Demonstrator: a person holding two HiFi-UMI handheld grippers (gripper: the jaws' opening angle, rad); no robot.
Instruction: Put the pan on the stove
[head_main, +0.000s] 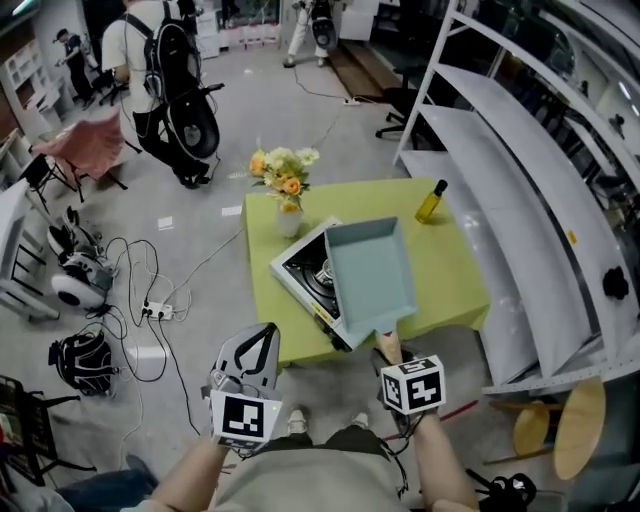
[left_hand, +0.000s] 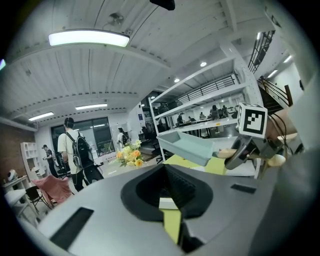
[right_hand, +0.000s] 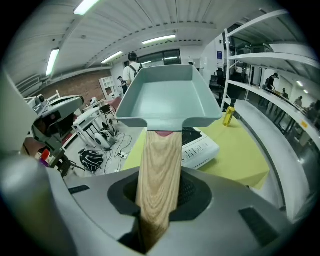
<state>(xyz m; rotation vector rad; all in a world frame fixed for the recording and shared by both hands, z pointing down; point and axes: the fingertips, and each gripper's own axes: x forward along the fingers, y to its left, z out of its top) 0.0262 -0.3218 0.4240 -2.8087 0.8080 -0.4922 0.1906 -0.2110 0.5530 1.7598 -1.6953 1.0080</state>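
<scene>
A teal square pan (head_main: 370, 268) with a wooden handle (head_main: 388, 347) hangs tilted above the right part of a white portable gas stove (head_main: 305, 272) on the green table (head_main: 455, 270). My right gripper (head_main: 392, 357) is shut on the handle at the table's near edge. In the right gripper view the handle (right_hand: 159, 180) runs from between the jaws of the right gripper (right_hand: 157, 205) up to the pan (right_hand: 167, 97), with the stove (right_hand: 200, 147) beneath it. My left gripper (head_main: 266, 332) hovers off the table's near left corner, its tips together and empty. In its own view the left gripper (left_hand: 170, 212) holds nothing.
A vase of flowers (head_main: 285, 190) stands at the table's far left and a yellow oil bottle (head_main: 431, 201) at its far right. White shelving (head_main: 520, 200) flanks the table's right side. Cables and gear lie on the floor at left; a person with a backpack (head_main: 165, 80) stands beyond.
</scene>
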